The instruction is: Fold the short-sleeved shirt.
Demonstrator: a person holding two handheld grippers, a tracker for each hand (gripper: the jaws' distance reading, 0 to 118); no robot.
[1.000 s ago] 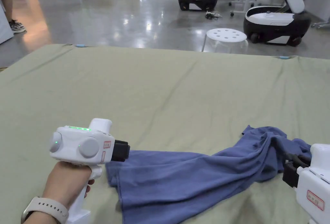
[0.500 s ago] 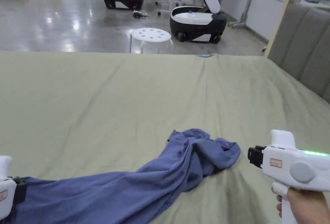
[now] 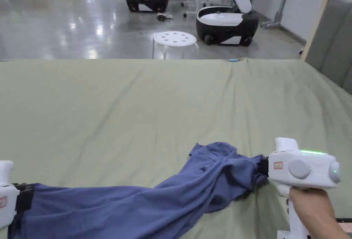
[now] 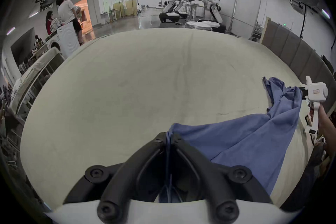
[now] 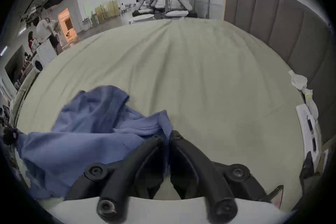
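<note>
Short-sleeved shirt [image 3: 144, 205]: blue soft knit, crumpled, stretched in a rumpled band between the two tools across the green-sheeted table [image 3: 144, 112]; sleeves and collar hard to make out. Left tool [image 4: 170, 138]: jaws pinched together on one shirt end, body cut off in the head view. Right tool [image 5: 168, 135]: jaws clamped on the bunched other end. Beyond the tools: white perforated stool [image 3: 174, 39], parked wheeled robots [image 3: 227, 18], padded grey panels [image 5: 272, 20].

Open sheet [image 3: 137, 105] beyond shirt [image 3: 144, 205]
</note>
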